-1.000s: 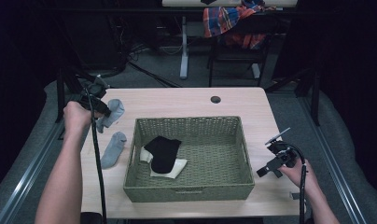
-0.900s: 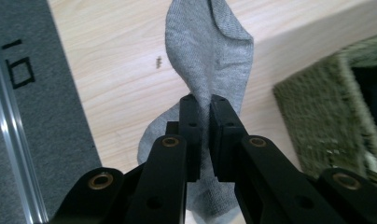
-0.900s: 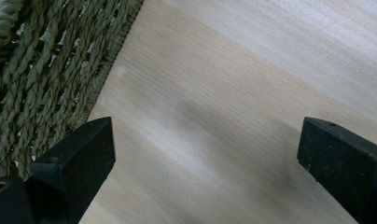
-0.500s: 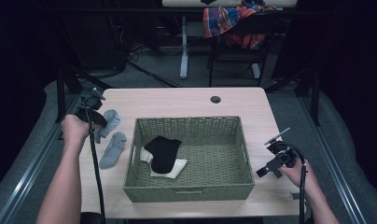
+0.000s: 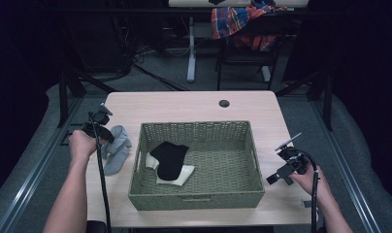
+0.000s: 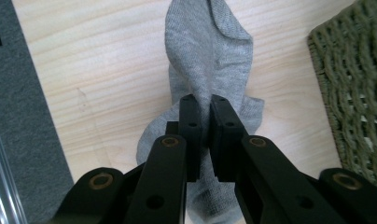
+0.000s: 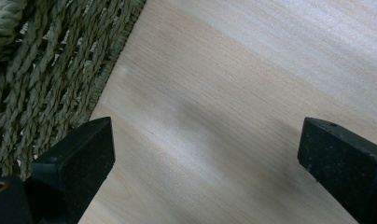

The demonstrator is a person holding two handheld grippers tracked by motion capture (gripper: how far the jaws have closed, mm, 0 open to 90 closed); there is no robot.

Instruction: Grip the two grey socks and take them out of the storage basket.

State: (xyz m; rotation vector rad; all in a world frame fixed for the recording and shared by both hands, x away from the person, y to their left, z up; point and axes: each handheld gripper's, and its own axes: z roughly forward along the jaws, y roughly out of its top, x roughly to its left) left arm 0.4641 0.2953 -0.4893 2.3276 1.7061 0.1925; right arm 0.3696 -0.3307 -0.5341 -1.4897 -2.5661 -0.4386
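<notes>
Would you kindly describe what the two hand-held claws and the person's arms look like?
The left claw is matte black, with flat blocky fingers and brass-ringed pivots. The right claw is black too, with a grey plate on top. A black cable trails from each. The forearms are bare, with no sleeves.

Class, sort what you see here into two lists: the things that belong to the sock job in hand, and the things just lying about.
Belonging to the job:
- grey socks, pinched by the shut left gripper
- woven basket
- black sock and white sock inside it
- right gripper, open over the table

Lying about:
- plaid cloth on a chair behind
</notes>
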